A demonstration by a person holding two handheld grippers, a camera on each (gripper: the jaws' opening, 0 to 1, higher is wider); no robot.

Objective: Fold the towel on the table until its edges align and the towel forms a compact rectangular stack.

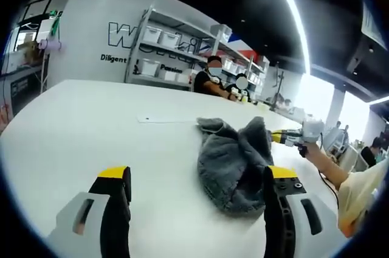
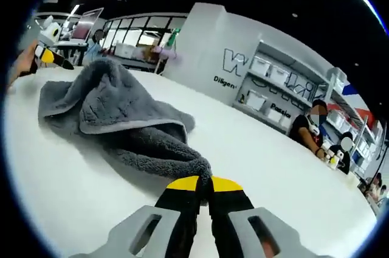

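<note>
Your left gripper (image 1: 197, 191) has its fingers spread and empty; the grey towel (image 1: 234, 160) lies crumpled on the table just ahead of the right-hand finger, so you look staged to take a free edge. Your right gripper (image 2: 204, 186) has fingers clamped on a towel (image 2: 115, 118) corner at the tips, probably to pull the fold over. White table (image 1: 79, 130), glossy and bare. Open workshop behind: shelving with bins (image 1: 167, 57), people seated.
</note>
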